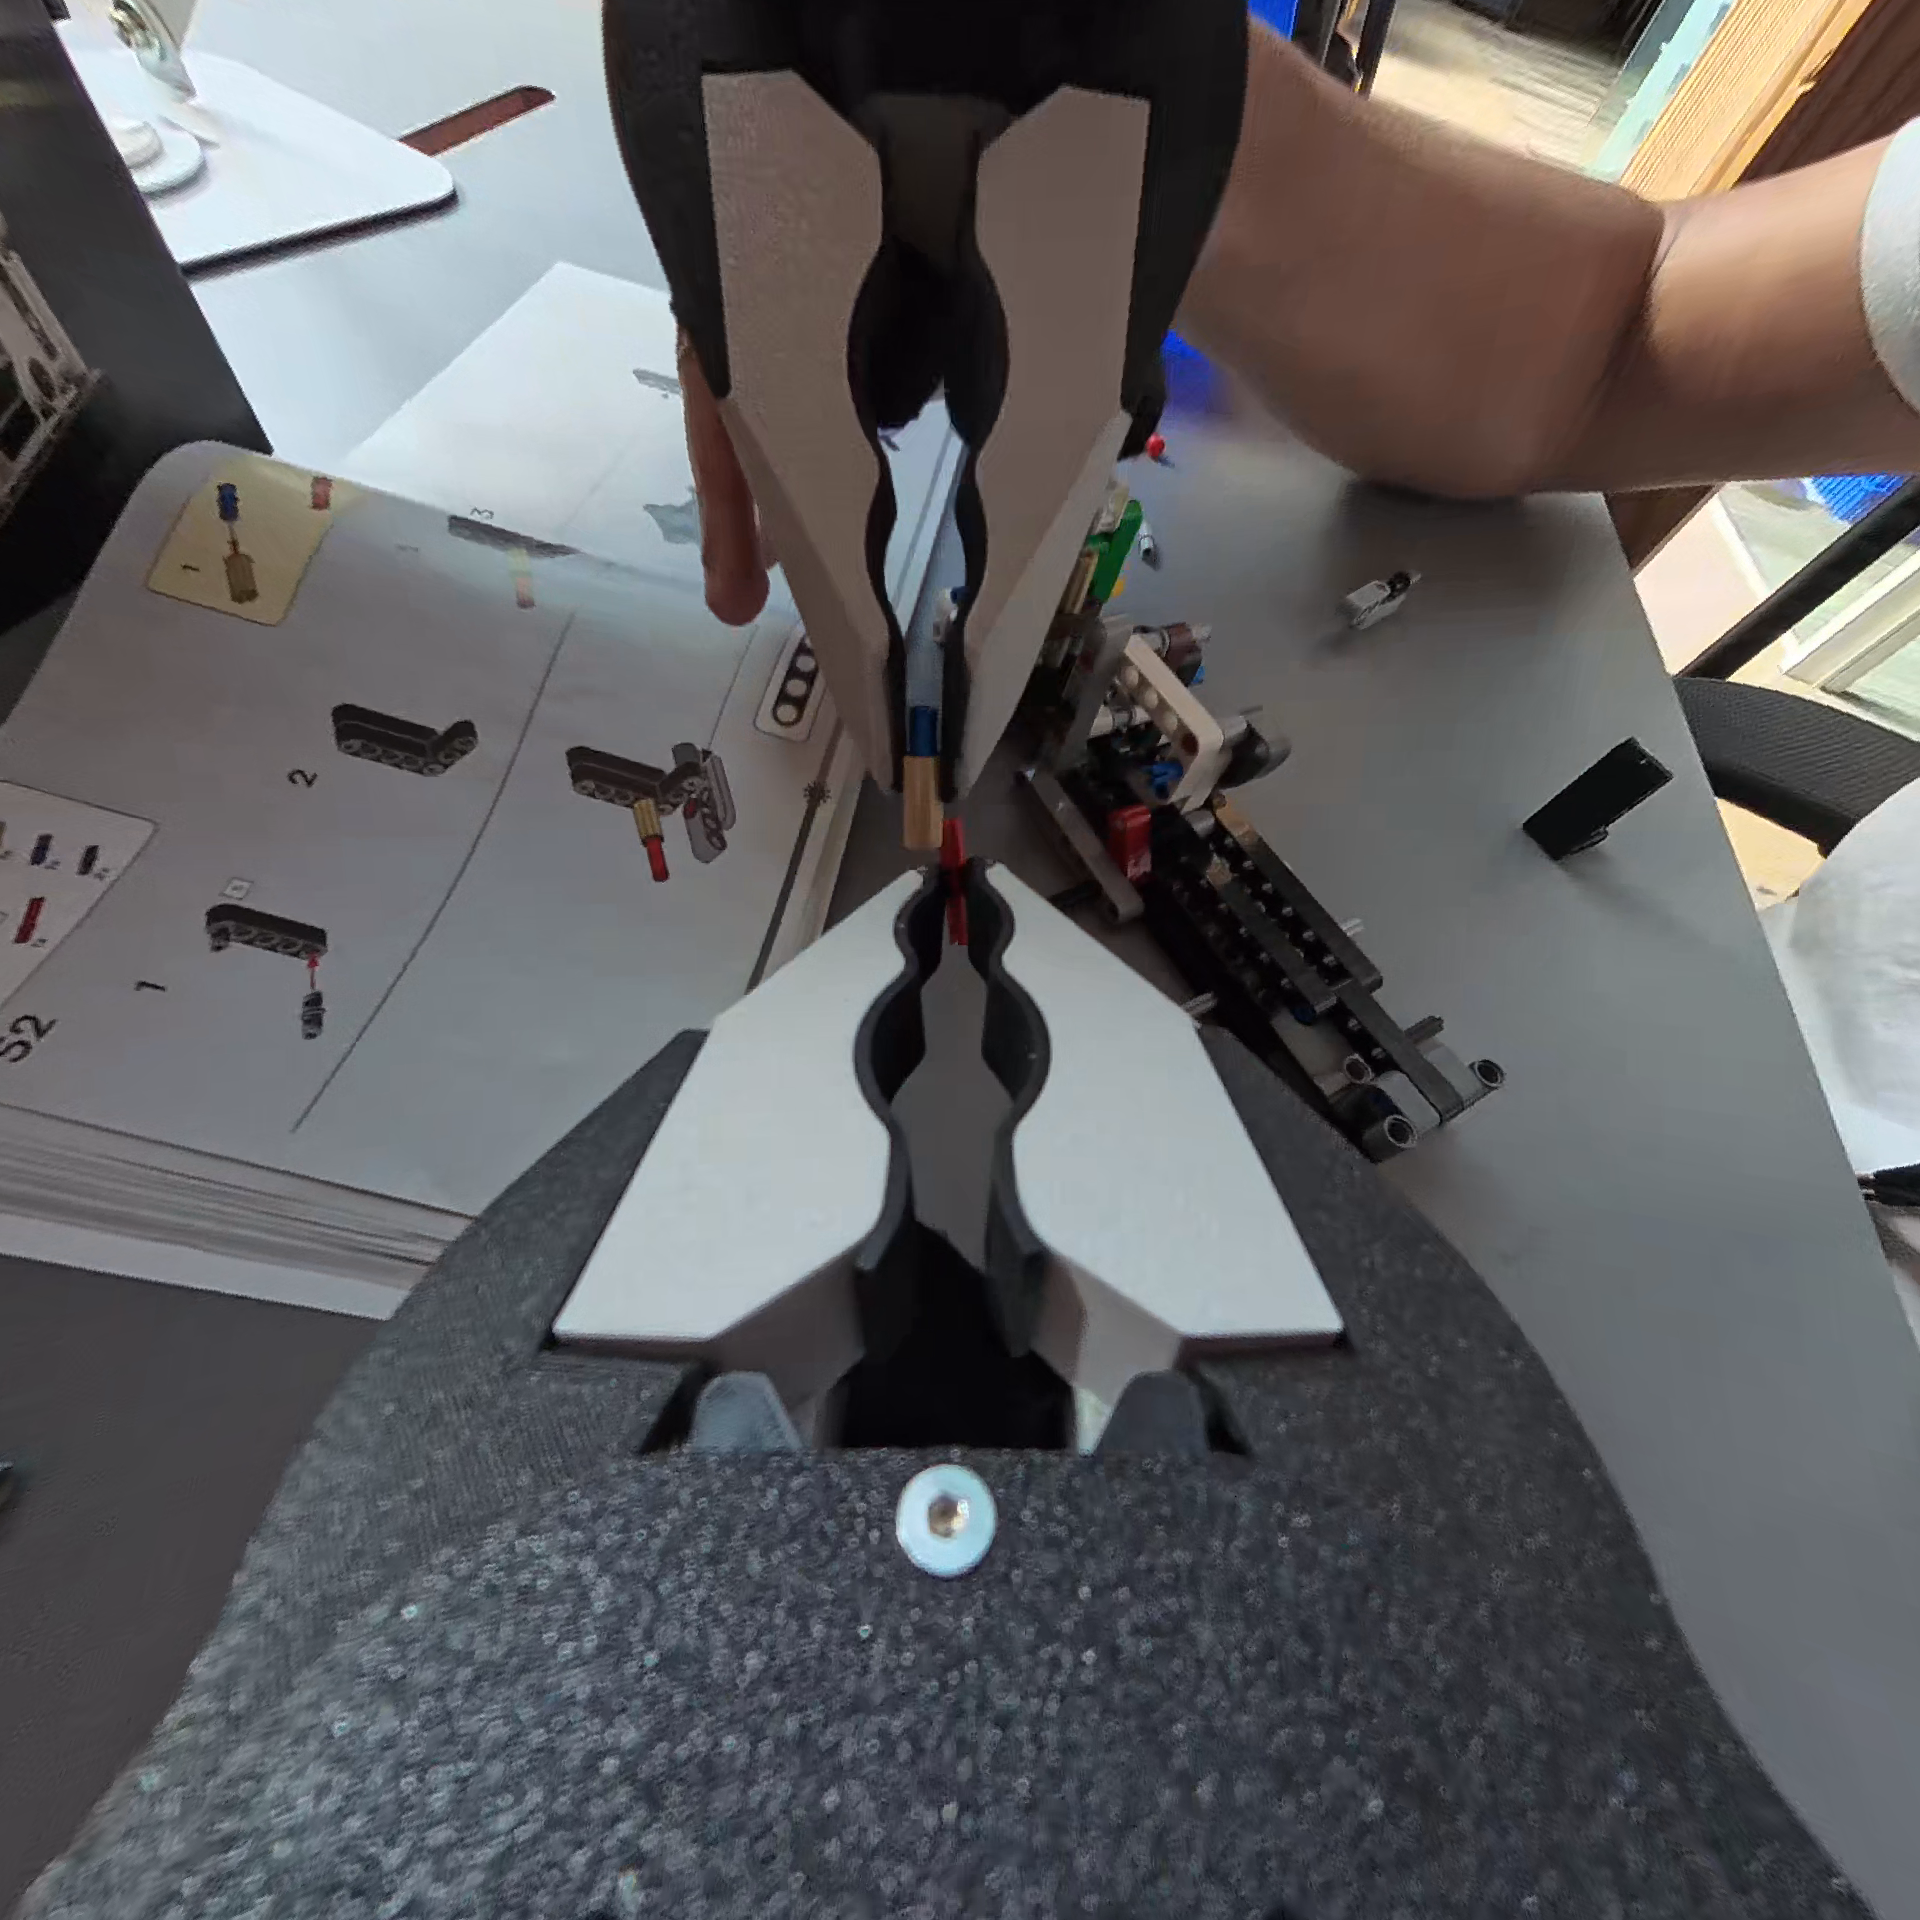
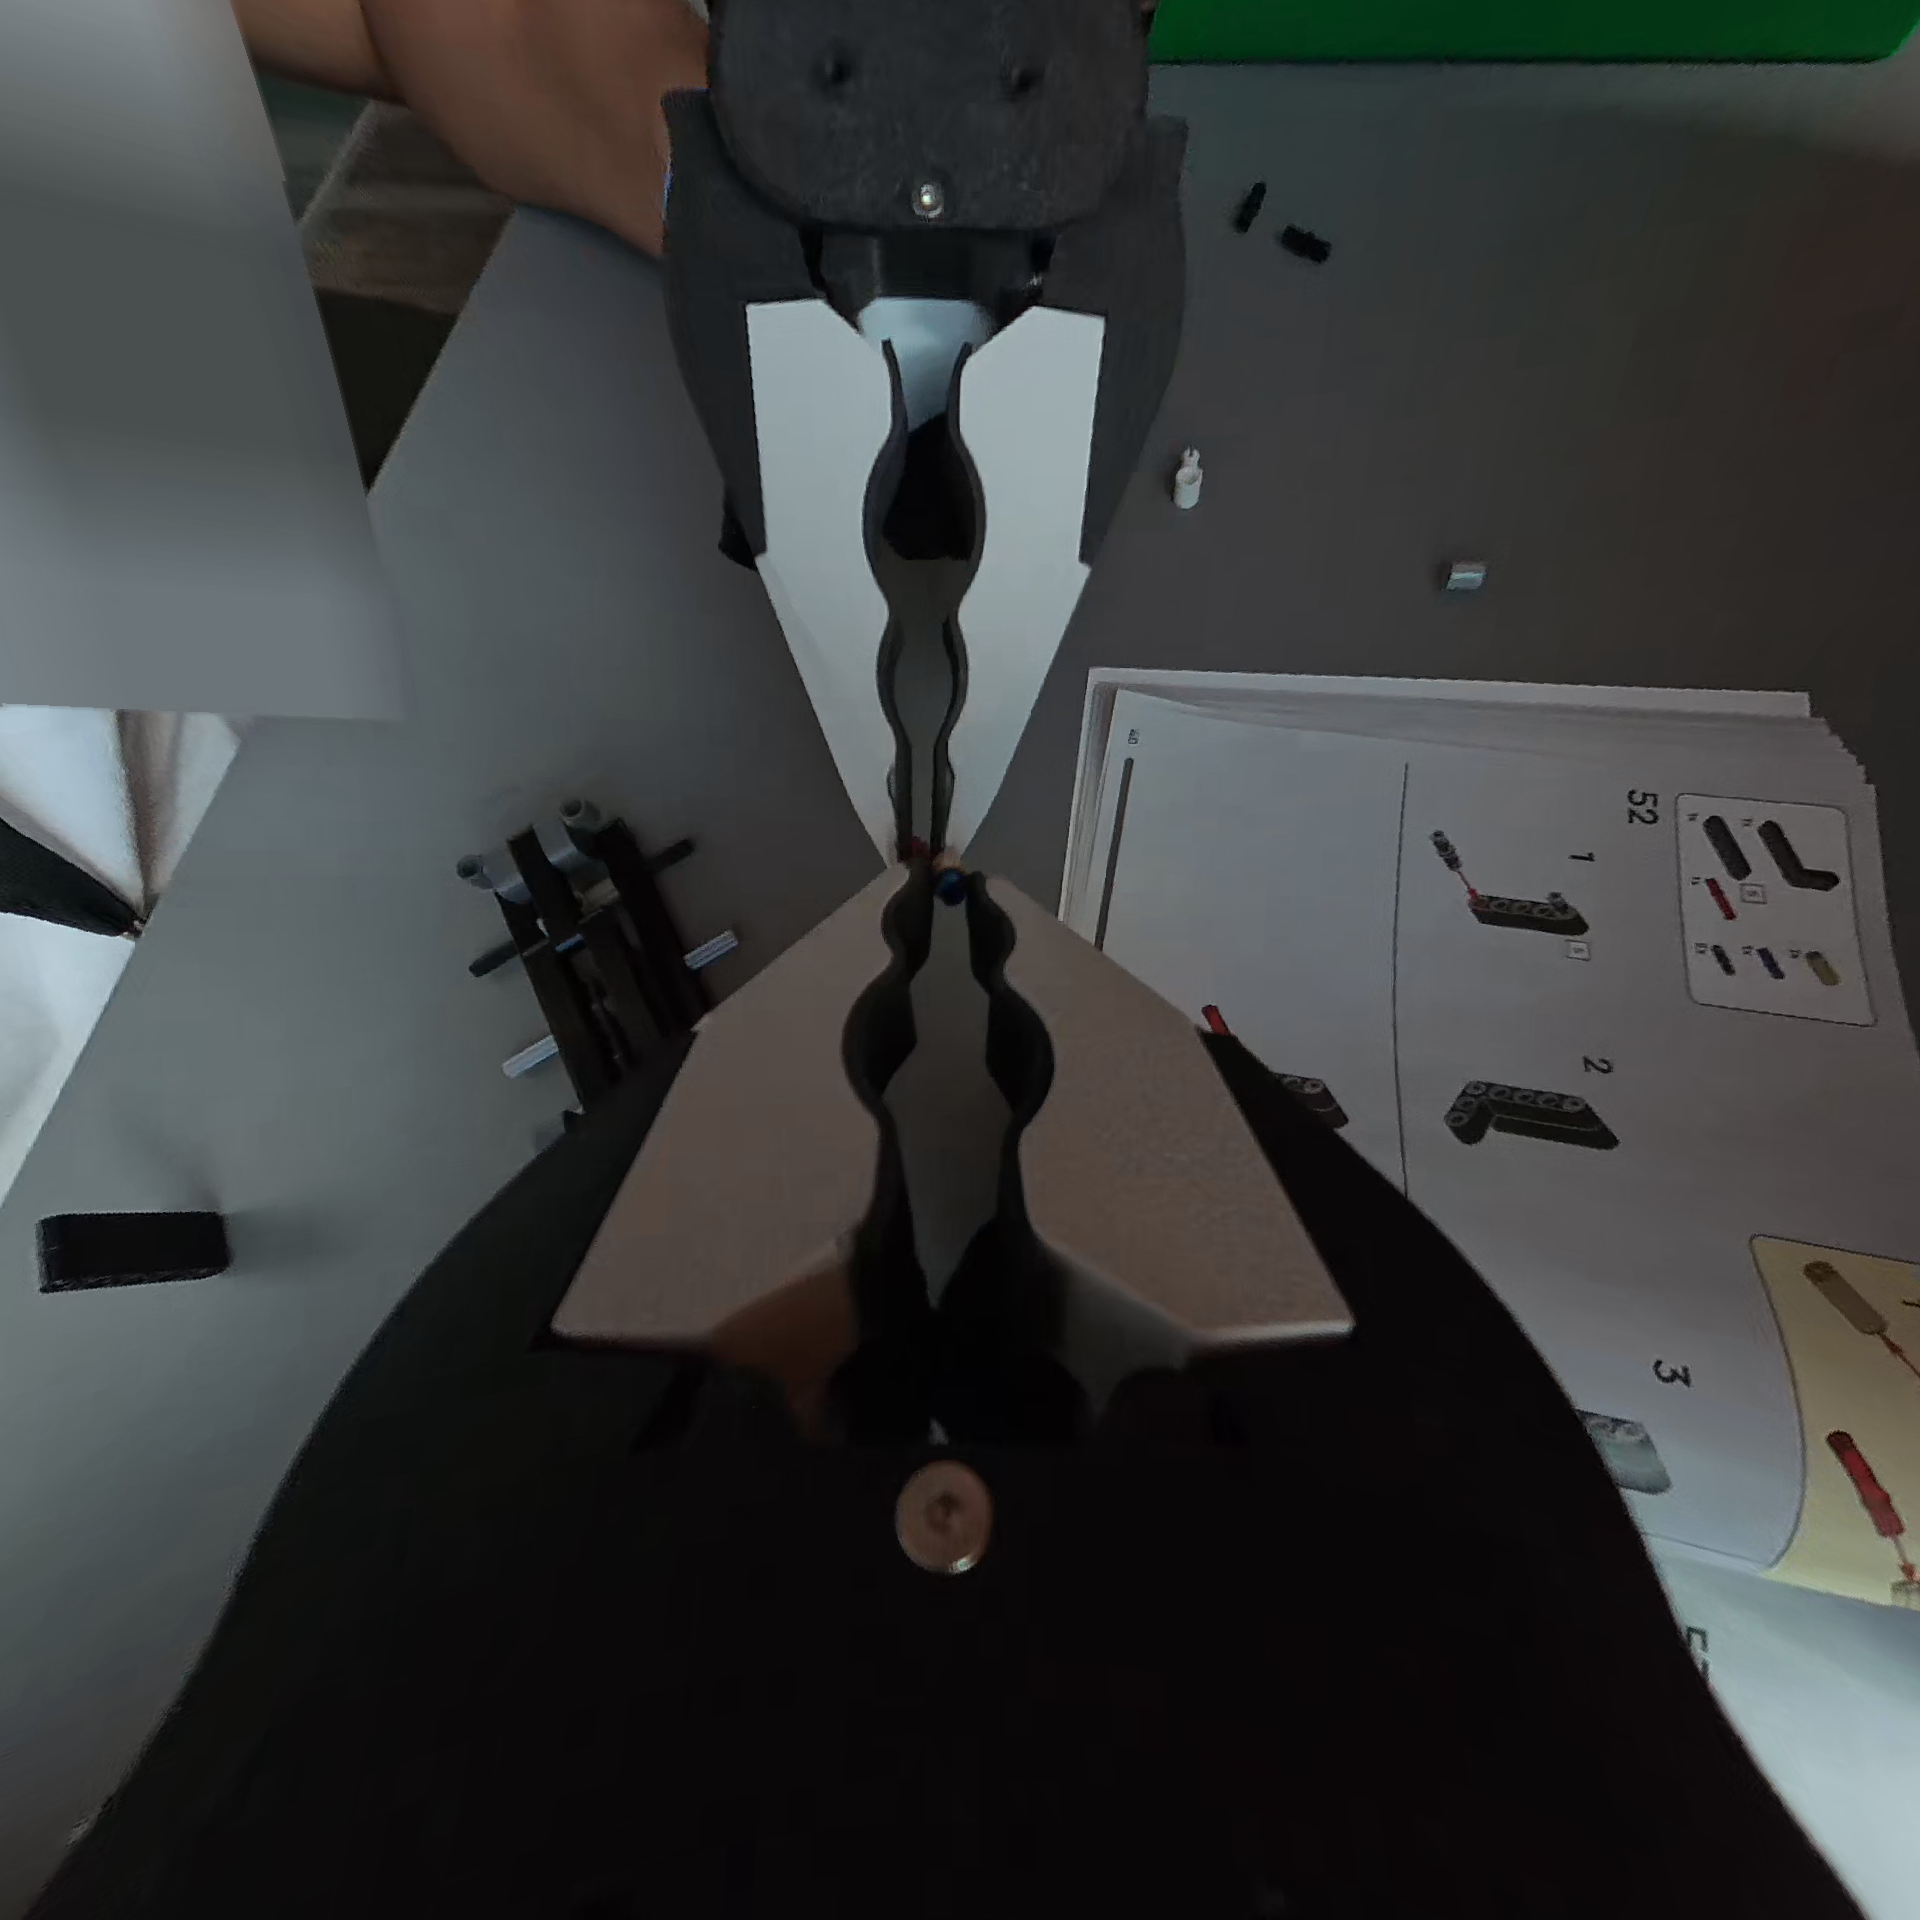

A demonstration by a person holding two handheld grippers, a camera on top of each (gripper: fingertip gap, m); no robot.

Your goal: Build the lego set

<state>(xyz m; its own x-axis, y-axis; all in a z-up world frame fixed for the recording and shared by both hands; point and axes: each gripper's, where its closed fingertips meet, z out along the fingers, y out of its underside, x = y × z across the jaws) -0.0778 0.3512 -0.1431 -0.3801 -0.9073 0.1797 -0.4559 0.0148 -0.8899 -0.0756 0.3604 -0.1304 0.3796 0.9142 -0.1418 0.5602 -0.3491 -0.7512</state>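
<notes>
The grey desk (image 1: 1558,1299) carries an open instruction booklet (image 1: 436,831) on the left of the left wrist view, its pages just beside both tools. On the right of that view lies the long black and grey lego assembly (image 1: 1278,935), stretched diagonally across the desk, near the tools but apart from them. Farther right a black brick (image 1: 1597,798) and a small grey piece (image 1: 1377,597) lie well apart; 2 black pins (image 2: 1280,223) and a white pin (image 2: 1188,478) show in the right wrist view.

Above the desk the 2 tools meet tip to tip. The left tool (image 1: 954,883) is clamped on a red axle (image 1: 954,878), which runs along the fingers and points away toward the other tool. The right tool (image 1: 923,774) is clamped on a tan sleeve with a blue pin (image 1: 922,795), its long axis in line with the axle. Axle and sleeve touch end to end between the fingertips. A bare hand (image 1: 1455,312) holds the right tool.
</notes>
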